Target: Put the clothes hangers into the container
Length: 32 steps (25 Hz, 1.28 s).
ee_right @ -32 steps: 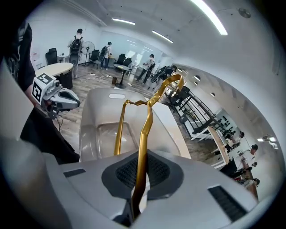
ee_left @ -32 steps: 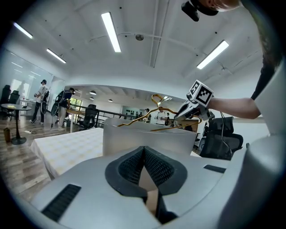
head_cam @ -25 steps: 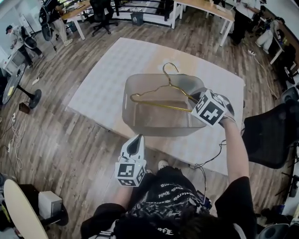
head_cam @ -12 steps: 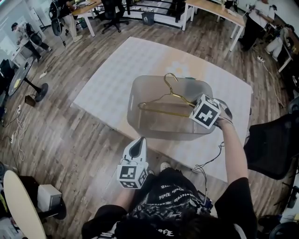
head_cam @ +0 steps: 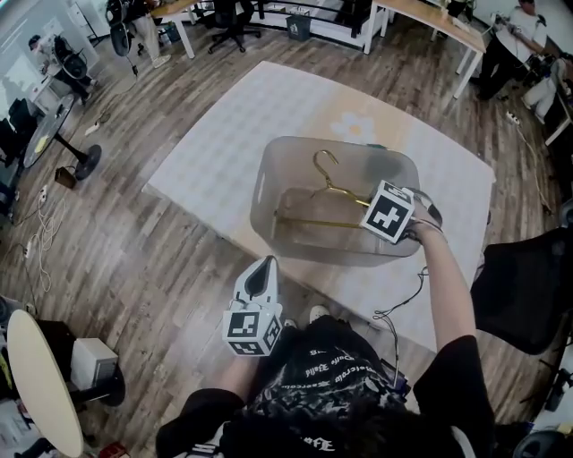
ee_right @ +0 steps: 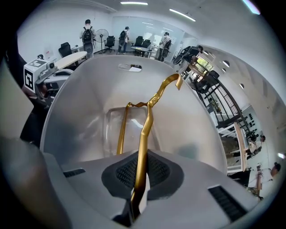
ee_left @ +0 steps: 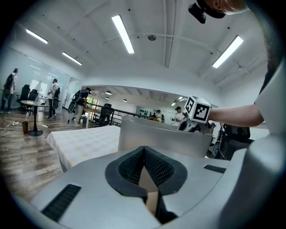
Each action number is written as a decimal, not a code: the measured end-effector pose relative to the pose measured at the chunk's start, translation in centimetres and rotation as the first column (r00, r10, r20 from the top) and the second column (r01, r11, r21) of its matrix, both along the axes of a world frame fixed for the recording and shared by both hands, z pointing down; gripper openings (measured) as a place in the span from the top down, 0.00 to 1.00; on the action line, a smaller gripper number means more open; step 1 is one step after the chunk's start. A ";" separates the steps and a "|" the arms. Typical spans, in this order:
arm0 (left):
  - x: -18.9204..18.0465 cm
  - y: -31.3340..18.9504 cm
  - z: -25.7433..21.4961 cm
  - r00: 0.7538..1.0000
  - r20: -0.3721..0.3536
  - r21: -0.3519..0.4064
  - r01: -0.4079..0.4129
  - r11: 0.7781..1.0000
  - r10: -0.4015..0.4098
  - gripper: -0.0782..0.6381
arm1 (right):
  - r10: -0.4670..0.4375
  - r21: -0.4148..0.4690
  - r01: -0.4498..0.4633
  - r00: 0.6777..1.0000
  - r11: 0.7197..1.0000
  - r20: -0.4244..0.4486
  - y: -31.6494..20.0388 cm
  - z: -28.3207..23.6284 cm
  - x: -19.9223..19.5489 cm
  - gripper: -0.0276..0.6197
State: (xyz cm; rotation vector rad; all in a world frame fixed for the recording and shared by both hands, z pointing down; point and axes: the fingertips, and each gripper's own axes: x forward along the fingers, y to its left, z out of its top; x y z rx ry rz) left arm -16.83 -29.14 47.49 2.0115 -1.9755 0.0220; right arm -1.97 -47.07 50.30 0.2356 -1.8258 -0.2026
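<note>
A translucent grey container (head_cam: 269,192) stands on a pale mat. A gold wire clothes hanger (head_cam: 324,190) hangs inside it, its hook pointing to the far side. My right gripper (head_cam: 374,206) reaches down over the container's right rim and is shut on one shoulder of the hanger. In the right gripper view the gold hanger (ee_right: 144,129) runs out from between the pads (ee_right: 156,169) into the container (ee_right: 85,103). My left gripper (head_cam: 266,266) is held near my body, in front of the container and apart from it, shut with nothing in it. In the left gripper view the container (ee_left: 161,139) stands just ahead.
The pale patterned mat (head_cam: 215,152) lies on a wooden floor. A black chair (head_cam: 528,286) stands at the right, and desks (head_cam: 421,16) line the back. A fan stand (head_cam: 85,161) and a round tabletop (head_cam: 36,394) are at the left. People stand far off.
My right gripper has sunk toward the container with the hanger, which now hangs lower inside the walls. The left gripper has hardly moved.
</note>
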 end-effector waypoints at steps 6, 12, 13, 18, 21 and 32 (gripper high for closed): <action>-0.3 -0.1 0.6 1.000 -0.001 -0.014 0.029 0.999 -0.029 0.86 | 0.025 -0.031 -0.025 1.000 0.999 0.003 -0.7 1.1 0.4 0.94; 0.2 -0.5 1.4 1.000 0.001 -0.030 0.026 0.999 -0.026 0.86 | 0.079 -0.085 -0.082 0.996 0.993 -0.046 -1.4 2.9 1.4 0.94; 0.2 -0.5 1.6 1.000 -0.003 -0.035 0.028 0.999 -0.028 0.86 | 0.080 -0.095 -0.084 0.995 0.992 -0.053 -1.5 3.1 1.5 0.94; 0.0 -0.4 2.0 0.999 -0.005 -0.049 0.035 0.998 -0.035 0.86 | 0.067 -0.130 -0.081 0.992 0.988 -0.111 -1.4 3.8 1.9 0.94; -0.1 -0.1 2.1 0.999 -0.005 -0.046 0.035 0.998 -0.036 0.86 | 0.061 -0.113 -0.079 0.986 0.990 -0.158 -1.1 4.2 2.5 0.94; -1.0 0.1 2.6 0.999 -0.030 -0.038 0.020 0.999 -0.021 0.86 | 0.086 -0.028 -0.088 0.994 0.996 -0.067 -1.8 2.8 1.4 0.80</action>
